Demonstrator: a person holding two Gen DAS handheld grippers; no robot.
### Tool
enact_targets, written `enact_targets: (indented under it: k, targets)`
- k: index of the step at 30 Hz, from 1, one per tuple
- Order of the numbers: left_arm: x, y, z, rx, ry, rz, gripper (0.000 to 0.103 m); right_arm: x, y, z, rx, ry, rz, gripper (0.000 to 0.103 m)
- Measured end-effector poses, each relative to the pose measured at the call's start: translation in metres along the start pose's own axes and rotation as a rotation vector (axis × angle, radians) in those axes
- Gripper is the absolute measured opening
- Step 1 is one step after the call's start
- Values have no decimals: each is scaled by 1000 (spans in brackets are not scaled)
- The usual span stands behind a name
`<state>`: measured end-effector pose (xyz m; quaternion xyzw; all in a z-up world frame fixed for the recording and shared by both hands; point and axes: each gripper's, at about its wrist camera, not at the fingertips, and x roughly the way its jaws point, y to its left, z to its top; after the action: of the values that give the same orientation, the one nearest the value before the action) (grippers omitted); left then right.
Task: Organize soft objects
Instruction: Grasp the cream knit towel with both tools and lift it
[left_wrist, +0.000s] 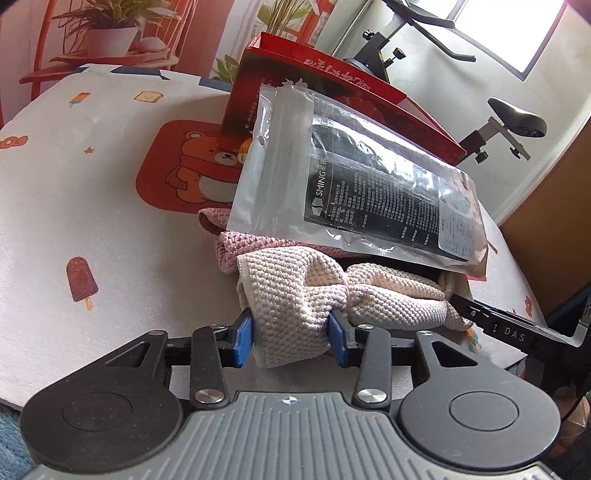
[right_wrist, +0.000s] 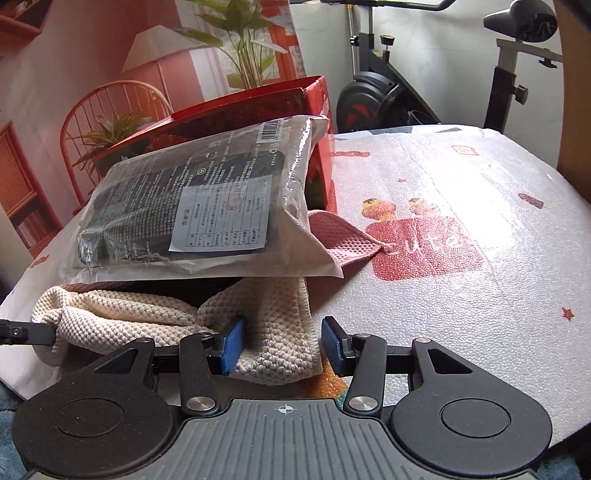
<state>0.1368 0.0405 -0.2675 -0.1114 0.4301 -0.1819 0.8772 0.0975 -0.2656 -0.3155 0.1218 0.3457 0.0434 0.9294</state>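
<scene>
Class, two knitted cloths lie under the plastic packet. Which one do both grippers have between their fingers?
The cream cloth, nearest both cameras. The pink cloth lies behind it, mostly under the plastic packet, with no gripper on it.

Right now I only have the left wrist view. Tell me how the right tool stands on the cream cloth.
Observer: The right tool straddles a corner of the cream cloth. One pad touches it; the other stands just clear of its edge.
Operator: Check the bag's far end.
Observer: A barcode is printed near the end of the plastic bag that rests against the red box.
Operator: Report the pink cloth.
Observer: A corner of the pink cloth pokes out from under the bag, towards a red patch on the mat that carries the word "cute".
</scene>
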Motion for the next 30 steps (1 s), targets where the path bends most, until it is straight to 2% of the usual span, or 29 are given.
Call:
enact_targets:
  k: [4,6,12,18,23,30]
  targets:
    - [-3,-2,-1,13,-11,-8,26,-1,1,0,-7,10,17,37]
    - [-5,-4,-1,24,-17,1,22,-3,3,0,-12,17,20,30]
    - [-13,-5,-1,30,-27,20,19,-19,9,3,-23,25,55,21]
    - [-26,-8,-1,43,-71,28,18,-40,20,0,-68,20,92,18]
    - [-40,-8,-2,41,-133,30,18,-59,36,2,-143,-57,99,18]
    - [-52,-11,-2,48,-201,20,18,-75,37,10,-132,-153,105,18]
